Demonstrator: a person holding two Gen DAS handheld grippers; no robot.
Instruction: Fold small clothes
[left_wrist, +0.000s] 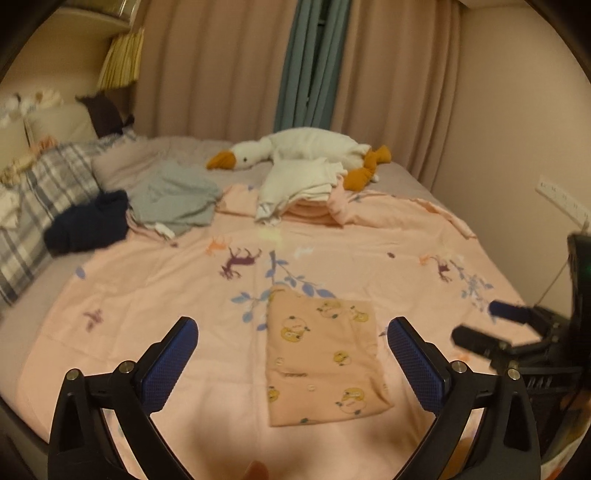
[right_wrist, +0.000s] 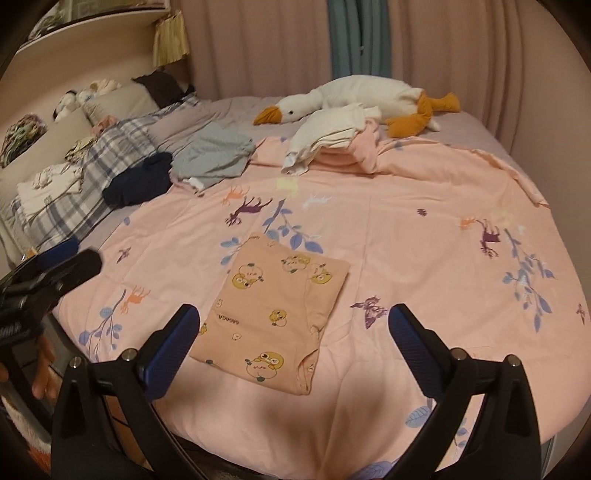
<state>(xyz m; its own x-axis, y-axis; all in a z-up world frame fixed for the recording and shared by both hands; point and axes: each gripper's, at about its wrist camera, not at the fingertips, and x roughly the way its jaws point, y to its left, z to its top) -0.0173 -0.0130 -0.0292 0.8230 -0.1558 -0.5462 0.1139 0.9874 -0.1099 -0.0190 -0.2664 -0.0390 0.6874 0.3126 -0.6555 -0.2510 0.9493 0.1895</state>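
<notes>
A small peach garment (left_wrist: 325, 362) printed with yellow cartoon ducks lies folded into a flat rectangle on the pink quilt (left_wrist: 147, 295). Above its near end hovers my left gripper (left_wrist: 292, 325), open, its blue pads wide apart and touching nothing. In the right wrist view the same garment (right_wrist: 273, 314) sits slightly left of centre, and my right gripper (right_wrist: 293, 312) is open over it with nothing between the fingers. Each gripper shows at the edge of the other's view: the right gripper (left_wrist: 480, 325) on the right, the left gripper (right_wrist: 74, 258) on the left.
At the back of the bed lie a white plush goose (right_wrist: 354, 96), a pile of white and pink clothes (right_wrist: 332, 144), a grey garment (right_wrist: 210, 155) and a navy garment (right_wrist: 140, 181). Plaid pillows (right_wrist: 74, 199) line the left side. Curtains (right_wrist: 258, 48) hang behind.
</notes>
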